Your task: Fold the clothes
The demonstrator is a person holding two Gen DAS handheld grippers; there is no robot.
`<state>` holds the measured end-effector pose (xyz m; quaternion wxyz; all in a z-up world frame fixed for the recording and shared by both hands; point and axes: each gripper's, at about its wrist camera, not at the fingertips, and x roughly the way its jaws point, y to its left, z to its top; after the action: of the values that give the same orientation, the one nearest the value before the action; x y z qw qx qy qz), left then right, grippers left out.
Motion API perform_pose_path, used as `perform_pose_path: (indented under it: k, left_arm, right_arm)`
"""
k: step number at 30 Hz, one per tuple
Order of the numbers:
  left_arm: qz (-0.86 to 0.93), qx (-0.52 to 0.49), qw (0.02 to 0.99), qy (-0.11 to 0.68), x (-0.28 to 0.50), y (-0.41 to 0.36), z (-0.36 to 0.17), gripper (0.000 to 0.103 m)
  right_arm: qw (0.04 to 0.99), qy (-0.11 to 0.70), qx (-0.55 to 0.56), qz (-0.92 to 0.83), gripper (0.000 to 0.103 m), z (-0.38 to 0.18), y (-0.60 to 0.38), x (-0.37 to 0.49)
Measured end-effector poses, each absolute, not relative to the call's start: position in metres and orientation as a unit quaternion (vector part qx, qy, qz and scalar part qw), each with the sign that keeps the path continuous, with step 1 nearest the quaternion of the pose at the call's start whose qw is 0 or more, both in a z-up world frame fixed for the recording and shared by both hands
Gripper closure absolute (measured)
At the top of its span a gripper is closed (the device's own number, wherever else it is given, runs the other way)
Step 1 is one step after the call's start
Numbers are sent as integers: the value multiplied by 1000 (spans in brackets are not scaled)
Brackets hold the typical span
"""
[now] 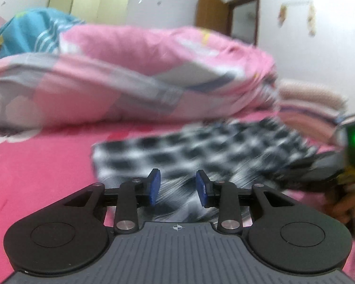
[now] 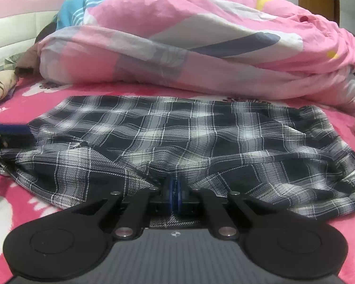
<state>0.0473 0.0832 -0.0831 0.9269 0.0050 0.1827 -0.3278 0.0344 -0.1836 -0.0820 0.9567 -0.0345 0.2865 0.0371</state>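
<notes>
Ahead of me a big pink quilt (image 2: 201,47) is heaped across the bed, grey and white patches showing on its folds. Behind it a blue patterned blanket (image 1: 28,33) pokes up (only a corner shows). Under everything, the bright pink bedsheet (image 2: 16,184). At my far left a beige cloth (image 2: 0,85) lies bunched. On the back wall, pale yellow cabinets (image 1: 92,4) and a brown door (image 1: 211,11).
</notes>
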Motion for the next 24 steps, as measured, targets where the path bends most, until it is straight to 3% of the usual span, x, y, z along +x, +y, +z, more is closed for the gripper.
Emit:
perform_pose_path:
  k: [8, 15, 24]
  left_arm:
    - [-336, 23, 906, 258, 57, 60, -103, 70]
    - [-337, 7, 906, 257, 58, 64, -108, 69]
    - [-340, 3, 905, 257, 57, 66, -107, 69]
  right_arm:
    - [958, 284, -30, 38, 101, -82, -185, 33]
    - [964, 261, -23, 36, 100, -75, -187, 23]
    - [975, 213, -56, -7, 93, -48, -209, 3]
